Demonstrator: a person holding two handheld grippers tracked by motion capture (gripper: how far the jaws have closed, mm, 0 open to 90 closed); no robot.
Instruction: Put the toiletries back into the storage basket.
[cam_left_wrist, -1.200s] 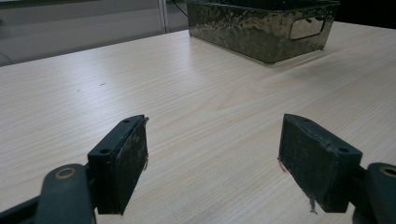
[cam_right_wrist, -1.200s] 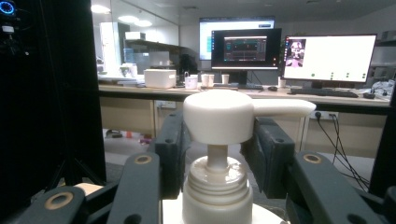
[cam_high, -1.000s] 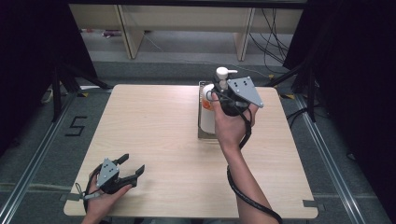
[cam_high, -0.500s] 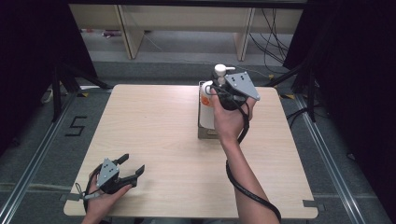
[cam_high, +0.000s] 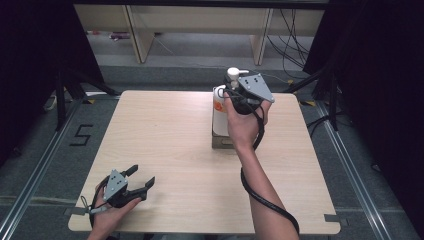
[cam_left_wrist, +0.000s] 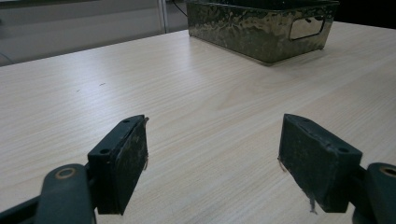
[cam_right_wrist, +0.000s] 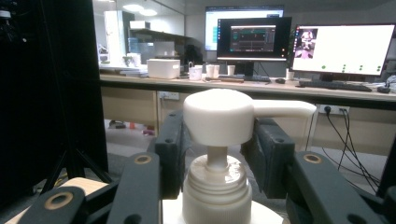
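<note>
Pump bottle (cam_high: 220, 107) is clamped by the right gripper (cam_right_wrist: 217, 154) over the tin (cam_left_wrist: 261, 25) near the far edge; left gripper (cam_high: 137, 182) is held wide open near the front-left corner.

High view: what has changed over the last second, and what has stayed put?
The right gripper, shut on the white pump bottle, has carried it a little leftward across the picture, over the metal tray. The grip is unchanged. The left gripper has stayed open at the near left corner of the table.
</note>
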